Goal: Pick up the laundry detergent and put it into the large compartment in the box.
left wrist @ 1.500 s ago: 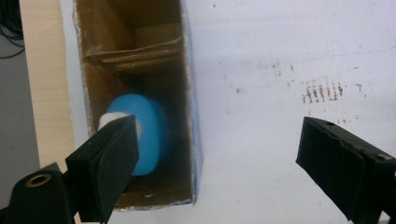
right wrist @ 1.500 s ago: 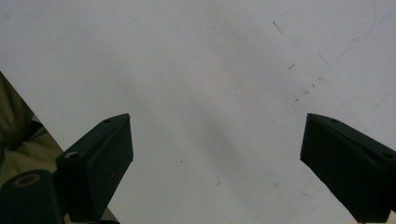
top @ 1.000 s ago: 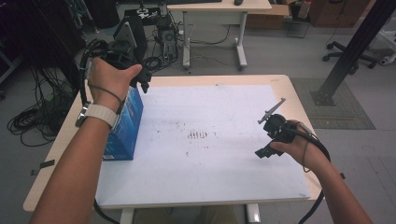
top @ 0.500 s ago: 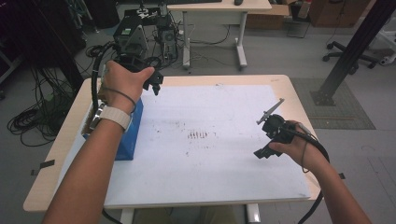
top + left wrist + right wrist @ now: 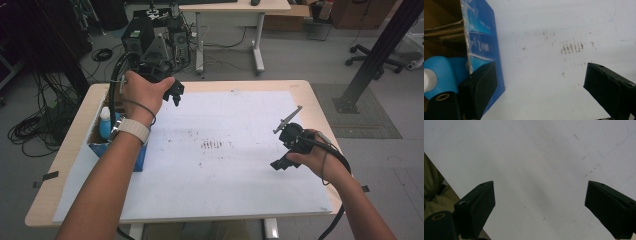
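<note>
Left gripper [image 5: 175,95] farther forward, above upright blue box [image 5: 102,142].

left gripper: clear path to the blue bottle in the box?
Probably yes. The left gripper hangs open beside the blue box, whose top is open; the blue bottle stands exposed inside. The box wall sits between them, so go in from above.

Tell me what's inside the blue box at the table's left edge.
Inside the blue box stands a blue bottle with a white cap; a second blue shape sits beside it in the left gripper view. The person's forearm covers the rest of the box.
</note>
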Motion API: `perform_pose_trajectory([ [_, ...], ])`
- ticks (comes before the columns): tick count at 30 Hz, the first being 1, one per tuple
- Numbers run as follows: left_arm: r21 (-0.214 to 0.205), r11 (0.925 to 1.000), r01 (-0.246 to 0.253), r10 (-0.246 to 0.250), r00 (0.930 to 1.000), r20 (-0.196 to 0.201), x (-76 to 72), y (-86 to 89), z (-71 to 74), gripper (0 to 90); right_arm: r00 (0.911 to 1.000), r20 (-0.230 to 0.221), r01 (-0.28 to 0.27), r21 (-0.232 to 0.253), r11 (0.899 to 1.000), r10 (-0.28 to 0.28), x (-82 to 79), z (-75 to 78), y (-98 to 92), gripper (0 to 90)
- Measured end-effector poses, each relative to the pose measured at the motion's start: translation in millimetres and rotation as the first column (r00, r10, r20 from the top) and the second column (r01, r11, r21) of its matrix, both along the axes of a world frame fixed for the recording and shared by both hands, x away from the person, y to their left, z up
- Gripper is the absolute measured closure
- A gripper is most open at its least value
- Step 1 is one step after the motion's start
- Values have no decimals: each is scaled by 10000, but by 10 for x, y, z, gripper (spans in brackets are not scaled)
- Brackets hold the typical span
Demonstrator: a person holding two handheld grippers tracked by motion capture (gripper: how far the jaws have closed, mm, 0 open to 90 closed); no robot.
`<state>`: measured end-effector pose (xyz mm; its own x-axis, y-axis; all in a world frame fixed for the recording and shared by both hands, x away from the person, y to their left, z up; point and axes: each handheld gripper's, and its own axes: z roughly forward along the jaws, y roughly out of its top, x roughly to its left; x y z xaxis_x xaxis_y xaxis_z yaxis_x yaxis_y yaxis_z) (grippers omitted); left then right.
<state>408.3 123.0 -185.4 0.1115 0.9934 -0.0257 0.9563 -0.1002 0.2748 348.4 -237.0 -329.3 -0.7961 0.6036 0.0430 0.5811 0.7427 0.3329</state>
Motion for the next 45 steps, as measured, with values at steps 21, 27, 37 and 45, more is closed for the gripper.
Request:
perform_pose_trajectory([
  [21, -242, 9997, -18, 13, 9998, -180, -16, -88, -343, 124, 9999, 2, -165, 49, 9999, 165, 22, -7, 44, 96],
  [27, -269, 9996, -17, 12, 9999, -169, -30, -101, -380, 124, 9999, 14, -160, 82, 9998, 160, 20, -11, 29, 95],
  [37, -335, 9994, -32, 27, 9999, -160, -29, -105, -395, 124, 9999, 33, -113, 99, 9999, 113, 11, -15, -5, 96],
  [45, -337, 9994, -9, 4, 9999, -163, -33, -95, -407, 124, 9999, 15, -123, 91, 9999, 123, 9, -21, 6, 96],
])
